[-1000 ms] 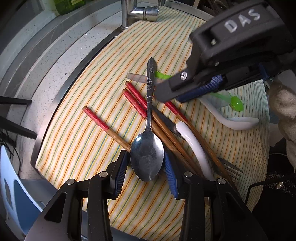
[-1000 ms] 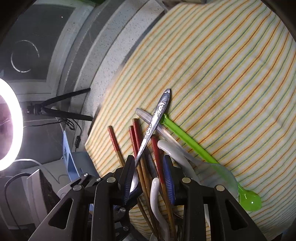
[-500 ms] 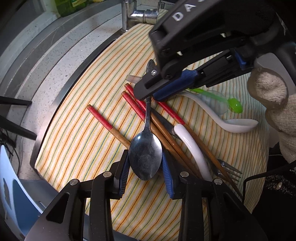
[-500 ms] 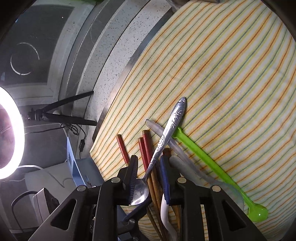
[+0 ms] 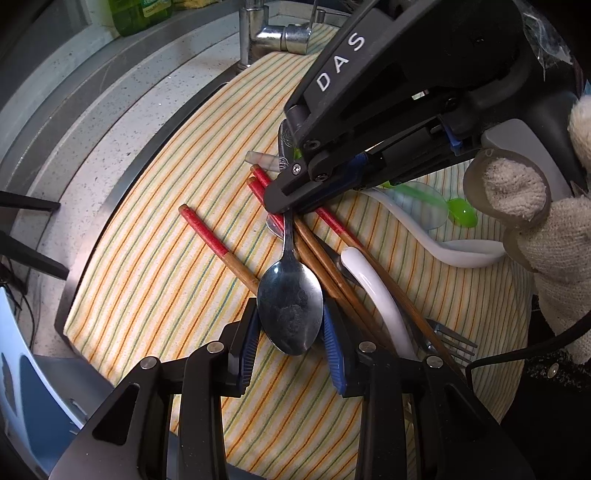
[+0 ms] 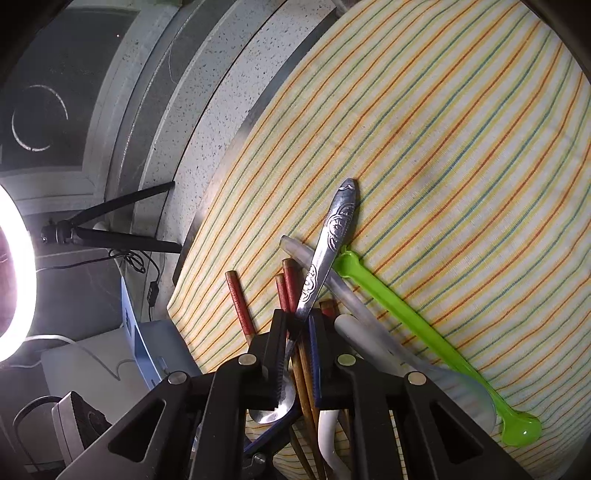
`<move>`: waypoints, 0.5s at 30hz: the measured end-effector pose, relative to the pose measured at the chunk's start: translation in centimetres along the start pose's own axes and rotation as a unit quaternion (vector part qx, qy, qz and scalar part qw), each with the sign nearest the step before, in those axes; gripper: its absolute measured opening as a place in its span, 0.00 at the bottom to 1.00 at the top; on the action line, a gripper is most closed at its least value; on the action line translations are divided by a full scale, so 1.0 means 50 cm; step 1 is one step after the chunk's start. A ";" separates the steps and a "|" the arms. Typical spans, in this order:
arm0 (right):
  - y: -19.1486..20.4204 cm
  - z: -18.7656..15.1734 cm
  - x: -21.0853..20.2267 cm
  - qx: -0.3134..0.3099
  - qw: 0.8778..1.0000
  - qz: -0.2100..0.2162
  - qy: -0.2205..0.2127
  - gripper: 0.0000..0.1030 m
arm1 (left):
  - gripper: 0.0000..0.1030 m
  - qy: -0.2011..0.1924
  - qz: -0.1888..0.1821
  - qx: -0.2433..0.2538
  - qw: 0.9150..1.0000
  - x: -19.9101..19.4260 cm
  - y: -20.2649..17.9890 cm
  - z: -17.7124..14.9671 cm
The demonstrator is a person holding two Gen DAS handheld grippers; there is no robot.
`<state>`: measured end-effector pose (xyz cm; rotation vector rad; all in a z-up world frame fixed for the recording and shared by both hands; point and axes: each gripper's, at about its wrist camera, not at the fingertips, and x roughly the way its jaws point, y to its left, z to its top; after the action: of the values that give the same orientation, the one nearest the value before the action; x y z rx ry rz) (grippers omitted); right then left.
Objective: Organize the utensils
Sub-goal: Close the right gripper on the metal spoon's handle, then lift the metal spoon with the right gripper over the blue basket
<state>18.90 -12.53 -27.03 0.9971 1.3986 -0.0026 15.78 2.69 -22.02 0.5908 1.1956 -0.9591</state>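
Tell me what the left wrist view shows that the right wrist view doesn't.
Only the left wrist view shows the chrome faucet, the green soap bottle, the steel fork and a gloved hand. Only the right wrist view shows the glowing ring light and black tripod. Both share the engraved steel spoon, red-tipped wooden chopsticks and striped cloth.

Fork (image 5: pixel 448 338) handle beneath chopsticks (image 5: pixel 332 280)

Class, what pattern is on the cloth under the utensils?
Thin multicoloured stripes on the cloth; clearest in right wrist view.
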 end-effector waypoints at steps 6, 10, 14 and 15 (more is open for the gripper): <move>-0.002 -0.007 -0.015 -0.006 1.000 0.010 -0.001 0.08 | 0.30 -0.007 -0.004 -0.009 1.000 -0.012 -0.002 -0.004; 0.004 -0.012 -0.032 -0.016 1.000 0.017 -0.006 0.07 | 0.30 -0.013 -0.008 -0.018 1.000 -0.024 -0.007 -0.004; 0.007 -0.011 -0.034 -0.023 1.000 0.012 -0.006 0.07 | 0.30 -0.011 -0.004 -0.019 1.000 -0.024 -0.012 -0.002; 0.008 -0.011 -0.032 -0.023 1.000 0.011 -0.006 0.07 | 0.30 -0.011 -0.002 -0.017 1.000 -0.024 -0.013 -0.002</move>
<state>18.28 -12.87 -25.42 0.9734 1.3712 0.0409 15.07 2.81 -20.87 0.5495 1.1924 -0.9439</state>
